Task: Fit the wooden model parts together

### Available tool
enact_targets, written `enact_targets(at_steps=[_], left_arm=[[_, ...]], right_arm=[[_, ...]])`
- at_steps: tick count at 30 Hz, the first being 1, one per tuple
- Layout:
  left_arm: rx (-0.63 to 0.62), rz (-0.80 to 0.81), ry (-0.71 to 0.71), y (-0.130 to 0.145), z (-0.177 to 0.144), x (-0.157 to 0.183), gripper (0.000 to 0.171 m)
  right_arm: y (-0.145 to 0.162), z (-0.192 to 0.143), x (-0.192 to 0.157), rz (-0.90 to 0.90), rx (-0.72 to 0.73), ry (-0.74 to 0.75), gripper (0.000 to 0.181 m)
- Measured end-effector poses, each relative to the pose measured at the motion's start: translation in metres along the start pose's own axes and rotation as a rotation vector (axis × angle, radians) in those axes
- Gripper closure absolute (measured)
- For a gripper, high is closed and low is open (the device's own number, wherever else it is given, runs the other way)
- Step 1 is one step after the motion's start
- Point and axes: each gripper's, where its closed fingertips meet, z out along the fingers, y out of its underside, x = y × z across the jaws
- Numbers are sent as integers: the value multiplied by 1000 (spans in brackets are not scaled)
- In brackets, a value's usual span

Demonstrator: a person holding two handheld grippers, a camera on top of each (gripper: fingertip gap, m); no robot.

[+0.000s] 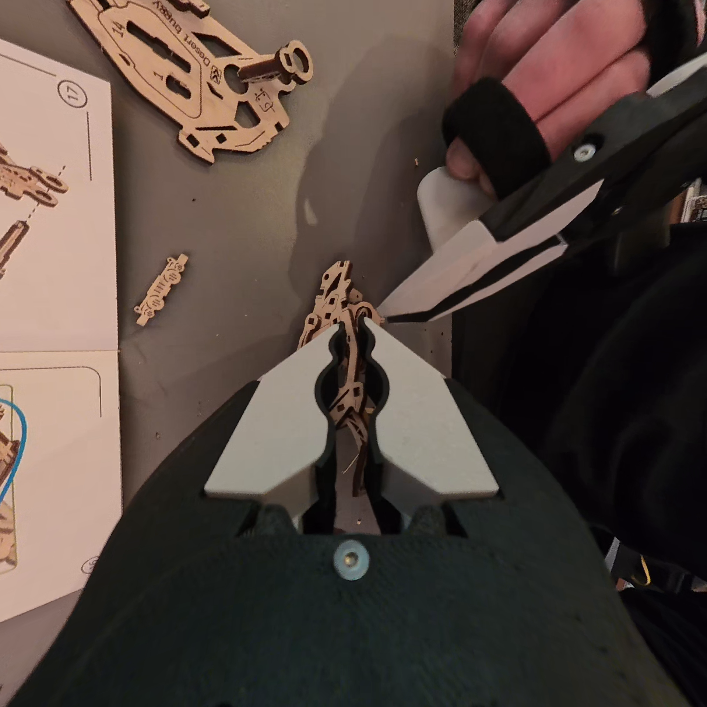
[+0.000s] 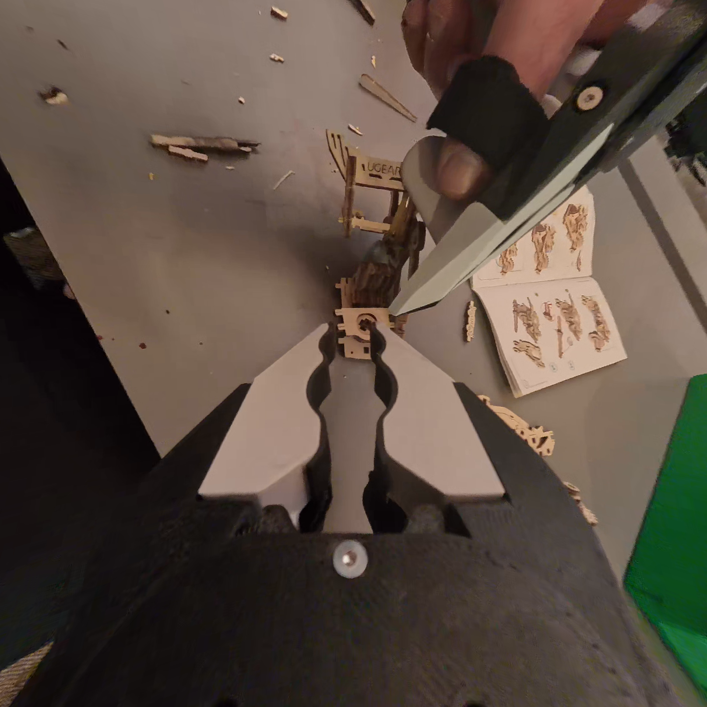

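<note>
Both tools [image 1: 351,325] [image 2: 352,331] pinch the wooden model [image 1: 336,302].

The grey table [image 1: 237,229] is the ground for everything: on it, the pale tan wooden assembly [image 1: 336,302] with dark brown burnt edges sits between the left gripper [image 1: 351,325] fingers, which are light grey with black inner pads on a black body. Left of the assembly lies the white instruction booklet [image 1: 57,229] (tan drawings, one blue loop). In the right wrist view, a bright green surface [image 2: 673,497] lies right of the table.
</note>
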Motion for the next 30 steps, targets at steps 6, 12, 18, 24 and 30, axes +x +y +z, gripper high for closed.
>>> enact_targets(at_steps=[6, 12, 18, 24, 30], left_arm=[[17, 0, 8, 0, 0, 0, 168], [30, -2, 23, 0, -1, 1, 167], [34, -2, 28, 0, -1, 1, 168], [44, -7, 35, 0, -1, 1, 168], [48, -14, 41, 0, -1, 1, 167]], right_arm=[[6, 7, -7, -99, -39, 12, 180], [6, 6, -5, -58, -54, -2, 178], [5, 8, -5, -60, -48, 22, 176], [5, 8, -4, -2, -38, 32, 176], [2, 6, -3, 13, -11, 26, 170]])
